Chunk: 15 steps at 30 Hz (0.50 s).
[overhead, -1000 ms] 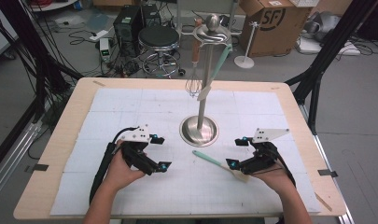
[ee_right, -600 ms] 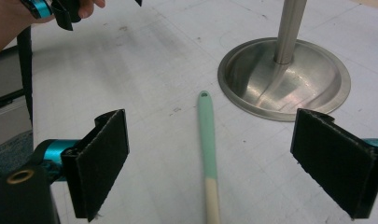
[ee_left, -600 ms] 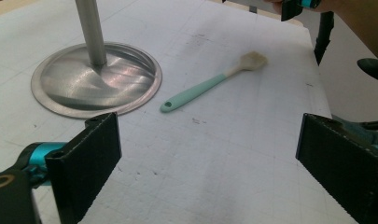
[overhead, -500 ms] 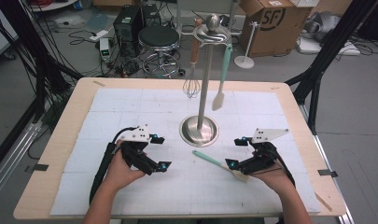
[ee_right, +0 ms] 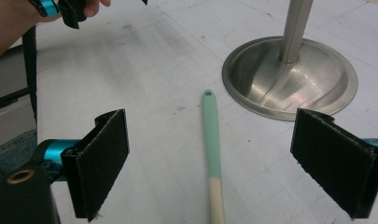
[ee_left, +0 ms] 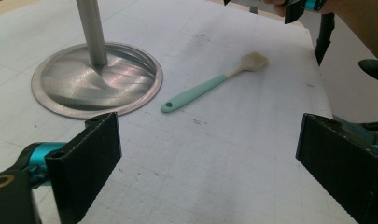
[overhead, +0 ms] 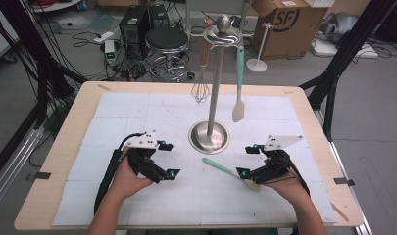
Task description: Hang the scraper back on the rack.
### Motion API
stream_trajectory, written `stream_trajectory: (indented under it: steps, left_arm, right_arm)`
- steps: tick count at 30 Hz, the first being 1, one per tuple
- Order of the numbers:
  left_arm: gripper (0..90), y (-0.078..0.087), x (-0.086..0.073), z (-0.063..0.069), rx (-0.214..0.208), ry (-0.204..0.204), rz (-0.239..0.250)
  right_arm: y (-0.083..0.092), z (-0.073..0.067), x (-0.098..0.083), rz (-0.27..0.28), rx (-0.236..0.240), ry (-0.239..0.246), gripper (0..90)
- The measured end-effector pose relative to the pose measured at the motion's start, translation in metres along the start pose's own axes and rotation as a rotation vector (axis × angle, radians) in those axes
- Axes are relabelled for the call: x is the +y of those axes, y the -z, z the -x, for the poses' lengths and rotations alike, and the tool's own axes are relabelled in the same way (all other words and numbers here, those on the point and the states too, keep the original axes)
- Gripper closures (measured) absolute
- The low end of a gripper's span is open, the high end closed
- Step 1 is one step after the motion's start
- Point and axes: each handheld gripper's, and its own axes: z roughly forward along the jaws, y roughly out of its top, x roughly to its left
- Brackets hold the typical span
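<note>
Hands at the near edge: we see the left gripper [overhead: 169, 160] and the right gripper [overhead: 246, 160] resting low over the white gridded mat [overhead: 137, 117], each held in one hand. Jaws of the left gripper stand wide apart with nothing between them. Jaws of the right gripper likewise stand wide; in the right gripper view the mint-green silicone brush with a cream head [ee_right: 211, 140] lies flat on the mat between the two pads, touching neither. In the high view we note the brush lying at a slant just in front of the right gripper, its handle end pointing toward the round brushed-steel stand base [overhead: 209, 137], near it but apart. Farther back, from the stand's top, hang a mint-handled cream spatula [overhead: 239, 93] and a wooden-handled wire whisk [overhead: 201, 78].
</note>
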Motion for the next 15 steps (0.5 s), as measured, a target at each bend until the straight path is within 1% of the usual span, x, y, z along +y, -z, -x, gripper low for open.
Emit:
stream_trajectory:
  steps: [4, 11, 12, 15]
  left_arm:
    - [7.3, -0.0004, 0.0, -0.0002, 0.0, 0.004, 0.006]
    - [7.3, 0.0003, 0.0008, -0.0002, -0.006, -0.001, 0.005]
    - [7.3, 0.0001, 0.0009, 0.0005, -0.007, 0.006, 0.013]
    - [7.3, 0.0013, 0.0024, 0.0013, -0.009, 0.002, 0.024]
  right_arm:
    - [0.0005, 0.0002, -0.0006, -0.003, -0.002, -0.003, 11.2]
    - [-0.0008, 0.0002, -0.0013, -0.011, 0.001, -0.005, 11.2]
    - [-0.0012, 0.0003, -0.0013, -0.01, 0.002, -0.002, 11.2]
    - [-0.0015, 0.0001, -0.0013, -0.014, 0.003, -0.002, 11.3]
